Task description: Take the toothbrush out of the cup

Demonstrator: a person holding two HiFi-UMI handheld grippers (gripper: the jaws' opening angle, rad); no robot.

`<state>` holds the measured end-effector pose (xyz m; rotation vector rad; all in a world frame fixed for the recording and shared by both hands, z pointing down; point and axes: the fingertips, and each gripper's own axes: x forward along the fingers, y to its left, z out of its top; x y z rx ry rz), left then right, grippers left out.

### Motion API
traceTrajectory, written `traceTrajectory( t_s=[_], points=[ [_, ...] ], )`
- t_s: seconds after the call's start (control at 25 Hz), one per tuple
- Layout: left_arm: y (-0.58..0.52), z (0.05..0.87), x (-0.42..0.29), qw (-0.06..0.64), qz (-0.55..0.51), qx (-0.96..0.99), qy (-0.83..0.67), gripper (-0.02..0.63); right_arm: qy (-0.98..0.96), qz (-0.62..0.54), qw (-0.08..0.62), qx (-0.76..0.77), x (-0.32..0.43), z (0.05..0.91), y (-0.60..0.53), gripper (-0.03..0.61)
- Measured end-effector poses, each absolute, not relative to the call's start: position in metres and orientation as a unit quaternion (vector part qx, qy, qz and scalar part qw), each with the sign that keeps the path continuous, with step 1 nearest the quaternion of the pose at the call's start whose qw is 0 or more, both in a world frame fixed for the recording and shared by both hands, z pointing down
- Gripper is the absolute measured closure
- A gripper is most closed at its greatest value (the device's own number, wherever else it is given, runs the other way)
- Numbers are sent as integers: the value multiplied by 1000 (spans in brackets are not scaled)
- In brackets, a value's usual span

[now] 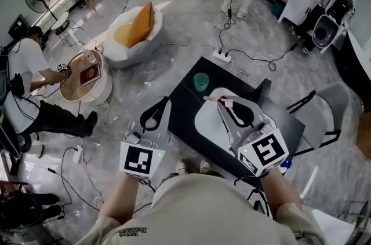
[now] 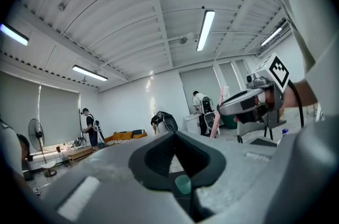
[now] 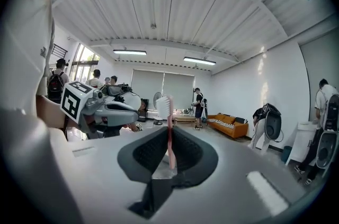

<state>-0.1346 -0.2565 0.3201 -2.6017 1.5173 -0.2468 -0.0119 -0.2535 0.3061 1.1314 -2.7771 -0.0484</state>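
Note:
A green cup [image 1: 200,81] stands at the far side of the black table [image 1: 184,100]; in the left gripper view the cup [image 2: 183,184] shows through the loop of the jaws. My right gripper [image 1: 222,106] is shut on a pink toothbrush [image 1: 215,99], which is clear of the cup and hangs over the white mat [image 1: 206,122]. In the right gripper view the toothbrush [image 3: 169,133] stands upright between the jaws, bristles on top. My left gripper [image 1: 164,100] hovers over the table's left edge, shut and empty, its tips touching [image 2: 175,134].
A grey chair [image 1: 324,116] stands right of the table. A power strip [image 1: 221,55] and cables lie on the floor beyond it. A white seat with an orange cushion [image 1: 136,32] and a round side table [image 1: 84,79] are at the left, and people stand around the room.

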Motion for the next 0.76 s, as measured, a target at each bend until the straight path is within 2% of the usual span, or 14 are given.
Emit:
traceTrajectory(
  t_s=[0.76],
  points=[
    [-281,309,-129,50,-77,-859,504,612,-922,-11,69,381,1,290,-279,554]
  ],
)
